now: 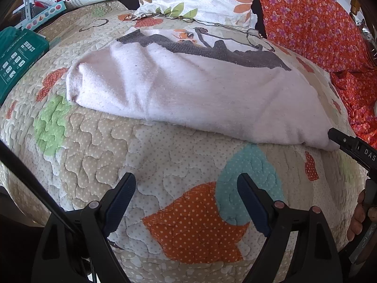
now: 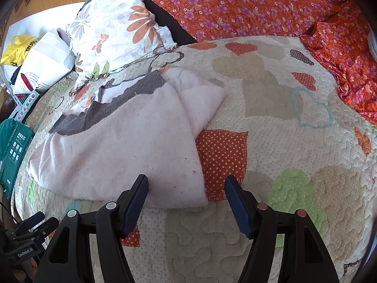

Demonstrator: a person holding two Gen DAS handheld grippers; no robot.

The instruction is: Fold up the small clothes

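Quilted bedspread (image 2: 271, 108), heart patches in orange, green, beige. Floral pillow (image 2: 113, 30) at its far edge. Orange flowered cloth (image 2: 259, 7) rumpled beside the pillow. Teal box (image 1: 16, 63), white paper bag (image 2: 44, 59), yellow bag (image 2: 16, 49) at the side.

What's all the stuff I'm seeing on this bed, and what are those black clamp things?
garment: one, pale pink with a grey knit edge, folded on the quilt
quilt: one, beige with orange, green and teal patches, covering the bed
pillow: one, white with orange flowers, at the head
floral cloth: one, orange with purple flowers, along the far side
teal box: one, at the bed's edge
white bag: one, beside the pillow
left hand-held gripper: black, open, over bare quilt
right hand-held gripper: black, open, at the garment's near corner
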